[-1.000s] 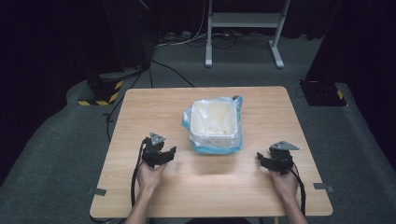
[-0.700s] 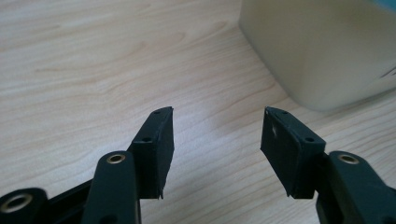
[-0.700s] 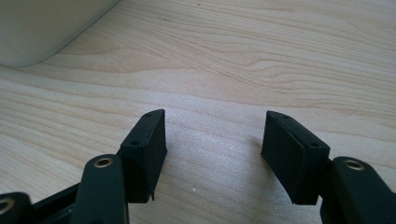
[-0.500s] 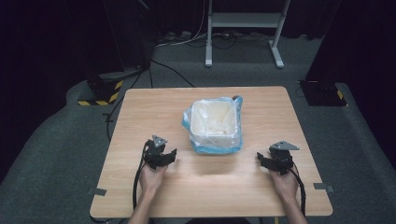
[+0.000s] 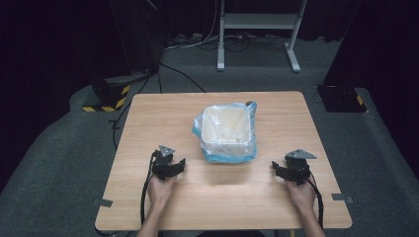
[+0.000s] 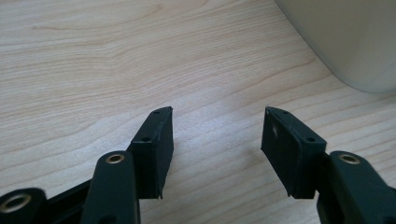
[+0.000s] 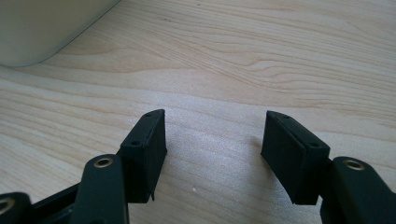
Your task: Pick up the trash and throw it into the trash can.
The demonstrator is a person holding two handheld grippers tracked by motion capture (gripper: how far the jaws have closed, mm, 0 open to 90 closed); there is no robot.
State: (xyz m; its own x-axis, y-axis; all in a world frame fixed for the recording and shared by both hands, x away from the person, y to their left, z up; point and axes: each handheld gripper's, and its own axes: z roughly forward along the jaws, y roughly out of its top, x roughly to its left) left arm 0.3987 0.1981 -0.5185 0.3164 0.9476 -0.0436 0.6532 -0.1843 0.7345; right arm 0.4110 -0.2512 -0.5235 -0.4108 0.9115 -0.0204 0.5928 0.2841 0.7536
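We find the bag-lined bin (image 5: 228,132) mid-surface (image 5: 148,118), untouched; left gripper (image 5: 173,169) and right gripper (image 5: 280,170) rest spread and empty either side, so approaching its liner appears next.

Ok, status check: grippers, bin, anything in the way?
Left gripper open, empty. Right gripper open, empty. Lined bin upright between them, untouched. Table bare around it.

A lab or studio: black curtains (image 5: 59,44), grey carpet (image 5: 54,163), floor cables (image 5: 188,44), hazard-striped base (image 5: 106,101), lone wooden table (image 5: 148,123).
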